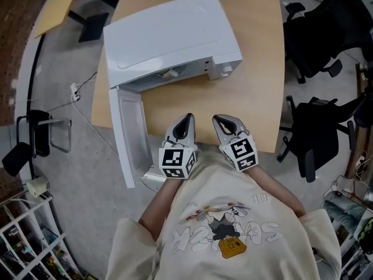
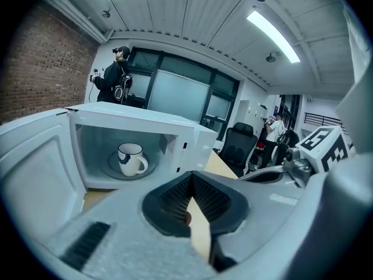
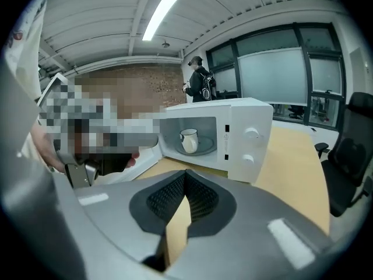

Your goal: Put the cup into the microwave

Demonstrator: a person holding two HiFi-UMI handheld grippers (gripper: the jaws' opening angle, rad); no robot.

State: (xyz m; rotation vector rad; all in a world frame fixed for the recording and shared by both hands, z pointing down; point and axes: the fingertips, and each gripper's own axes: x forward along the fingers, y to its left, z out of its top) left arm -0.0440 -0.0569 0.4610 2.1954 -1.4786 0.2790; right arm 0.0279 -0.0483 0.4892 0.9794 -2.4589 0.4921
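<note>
A white cup (image 2: 131, 158) with a dark blue pattern stands upright on the turntable inside the white microwave (image 1: 169, 37), whose door (image 1: 131, 136) hangs wide open to the left. The right gripper view also shows the cup (image 3: 189, 140) in the cavity. My left gripper (image 1: 185, 121) and right gripper (image 1: 220, 121) sit side by side at the table's near edge, close to my body and well back from the microwave. Both are shut with nothing between the pads; the left gripper (image 2: 190, 177) and the right gripper (image 3: 185, 177) each show tips that meet.
The wooden table (image 1: 245, 98) carries only the microwave. Black office chairs (image 1: 317, 34) (image 1: 317, 133) stand to the right, a small dark chair (image 1: 35, 139) to the left, and a white wire rack (image 1: 23, 238) at lower left. A person (image 2: 116, 74) stands far off by the windows.
</note>
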